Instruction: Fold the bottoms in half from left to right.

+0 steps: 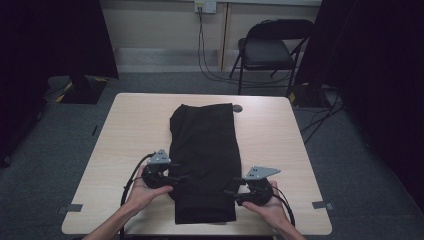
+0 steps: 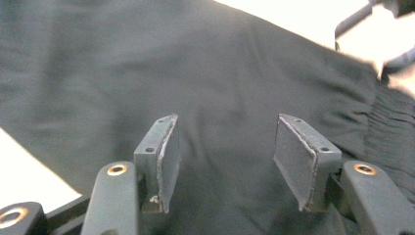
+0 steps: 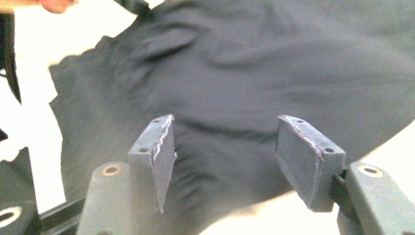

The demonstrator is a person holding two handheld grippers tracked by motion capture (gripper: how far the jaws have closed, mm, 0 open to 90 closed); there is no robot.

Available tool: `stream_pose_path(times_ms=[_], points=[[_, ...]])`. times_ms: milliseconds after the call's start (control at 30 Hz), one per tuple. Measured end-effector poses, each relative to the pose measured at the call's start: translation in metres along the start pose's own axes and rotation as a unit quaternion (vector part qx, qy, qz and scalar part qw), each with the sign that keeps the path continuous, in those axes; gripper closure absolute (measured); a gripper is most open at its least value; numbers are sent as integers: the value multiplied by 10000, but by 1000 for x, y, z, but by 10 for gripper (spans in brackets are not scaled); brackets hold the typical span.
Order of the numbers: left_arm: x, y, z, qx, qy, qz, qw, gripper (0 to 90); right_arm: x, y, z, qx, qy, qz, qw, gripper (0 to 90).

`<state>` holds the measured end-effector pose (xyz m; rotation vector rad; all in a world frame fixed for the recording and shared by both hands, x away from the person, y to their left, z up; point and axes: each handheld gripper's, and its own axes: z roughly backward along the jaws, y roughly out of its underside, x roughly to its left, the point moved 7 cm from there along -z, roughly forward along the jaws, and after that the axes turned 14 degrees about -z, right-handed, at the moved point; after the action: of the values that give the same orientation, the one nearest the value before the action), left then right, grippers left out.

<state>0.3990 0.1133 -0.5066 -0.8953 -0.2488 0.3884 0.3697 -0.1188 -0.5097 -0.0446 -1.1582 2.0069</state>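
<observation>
A black garment (image 1: 205,160) lies folded lengthwise down the middle of the light wooden table (image 1: 130,125), its gathered waistband end toward the near edge. My left gripper (image 1: 184,177) sits at the garment's left edge, jaws pointing right over the cloth. My right gripper (image 1: 227,192) sits at its right edge, jaws pointing left. In the left gripper view the black cloth (image 2: 205,73) lies under and beyond my left gripper (image 2: 225,156), whose jaws stand apart with nothing pinched. The right gripper view has my right gripper (image 3: 225,161) likewise open over the cloth (image 3: 254,78).
A black folding chair (image 1: 270,47) stands beyond the table's far edge, with cables on the floor near it. Dark curtains hang at both sides. A small dark disc (image 1: 237,108) lies on the table by the garment's far right corner. Bare tabletop flanks the garment.
</observation>
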Motion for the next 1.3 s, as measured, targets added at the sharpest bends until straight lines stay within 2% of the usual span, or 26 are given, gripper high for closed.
stream_pose_path(times_ms=[67, 133, 167, 267, 300, 367, 467, 567, 600, 667, 733, 800, 833, 867, 900, 933, 967, 1033, 1100, 1133, 1167, 1233, 1300], points=[[-16, 2, -5, 127, 273, -206, 9993, 427, 4, -7, -5, -44, 62, 167, 9998, 407], [-27, 7, -10, 339, 457, -312, 9979, 454, 12, -14, -18, -36, -152, 79, 9998, 409], [-30, 11, -14, 464, 493, -328, 9972, 465, 15, -15, -23, -5, -138, 142, 9998, 410], [-29, 16, -18, 509, 558, -199, 9969, 465, 22, -14, -45, 199, -94, 320, 9992, 408], [-28, 17, -18, 514, 593, -83, 9969, 461, 23, -11, -48, 268, -67, 355, 9990, 403], [-27, 18, -16, 489, 657, 13, 9966, 455, 23, -2, -54, 417, 0, 427, 9982, 405], [-23, 11, -12, 354, 580, 12, 9977, 438, 25, 12, -56, 558, -10, 428, 9975, 406], [-12, 7, -9, 251, 329, 35, 9991, 479, 30, 18, -52, 598, -24, 565, 9966, 408], [-7, 8, -8, 232, 264, 104, 9993, 501, 32, 20, -50, 616, -41, 578, 9964, 408], [0, 12, -9, 322, 160, 149, 9992, 531, 38, 27, -44, 740, -104, 673, 9949, 410], [4, 15, -10, 341, 173, 239, 9990, 567, 46, 34, -38, 835, -148, 662, 9942, 411], [8, 15, -11, 392, 61, 274, 9988, 580, 54, 39, -33, 981, -331, 692, 9922, 419], [11, 15, -12, 394, 32, 268, 9989, 591, 56, 37, -31, 979, -399, 663, 9922, 406], [16, 13, -14, 427, -48, 243, 9988, 599, 55, 30, -30, 810, -365, 691, 9936, 412], [20, 12, -14, 411, -123, 258, 9987, 601, 50, 17, -29, 527, -335, 600, 9962, 411], [28, 10, -16, 336, -239, 334, 9986, 604, 45, 8, -29, 378, -306, 485, 9976, 407], [33, 9, -17, 341, -307, 371, 9983, 605, 33, -7, -31, 184, -131, 406, 9989, 402], [47, 7, -22, 385, -497, 422, 9971, 605, 14, -27, -37, -20, 138, 357, 9993, 404], [58, 7, -28, 263, -639, 585, 9959, 608, -7, -46, -47, -140, 351, 155, 9992, 401], [61, 10, -31, 296, -661, 623, 9954, 615, -16, -54, -53, -171, 459, 152, 9987, 408], [61, 15, -35, 401, -592, 647, 9953, 627, -23, -61, -59, -212, 550, 155, 9981, 409], [59, 19, -37, 474, -582, 413, 9963, 641, -36, -72, -73, -174, 689, 127, 9974, 404], [57, 19, -36, 525, -570, 404, 9962, 640, -48, -76, -86, -47, 831, 67, 9965, 400]])
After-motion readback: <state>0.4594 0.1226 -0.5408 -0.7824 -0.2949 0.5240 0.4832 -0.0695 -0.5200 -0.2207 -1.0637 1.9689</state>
